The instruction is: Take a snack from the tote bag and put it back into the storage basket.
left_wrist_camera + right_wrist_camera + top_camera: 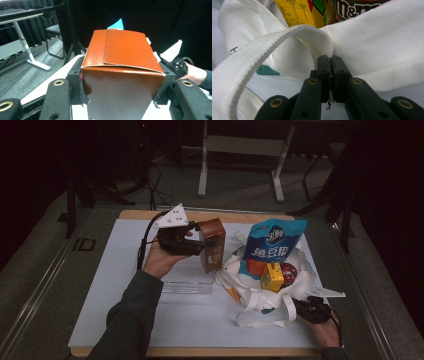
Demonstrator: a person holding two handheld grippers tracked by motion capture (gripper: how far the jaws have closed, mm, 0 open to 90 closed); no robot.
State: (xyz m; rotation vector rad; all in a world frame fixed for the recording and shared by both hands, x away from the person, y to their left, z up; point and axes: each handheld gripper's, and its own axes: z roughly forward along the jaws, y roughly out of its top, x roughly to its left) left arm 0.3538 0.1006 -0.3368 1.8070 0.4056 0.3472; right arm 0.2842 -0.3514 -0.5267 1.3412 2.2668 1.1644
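My left gripper is shut on a brown carton and holds it upright above the table, just left of a white cloth bag. In the left gripper view the carton sits clamped between the two jaws of the left gripper. My right gripper is at the bag's near right corner. Its jaws are shut on the bag's white fabric where the handle strap joins it, pinched at the right gripper.
Inside the bag stand a blue snack pouch, a yellow juice box and a dark candy pack. A clear plastic tray lies under my left hand. The white mat covers the table. Desk legs stand beyond.
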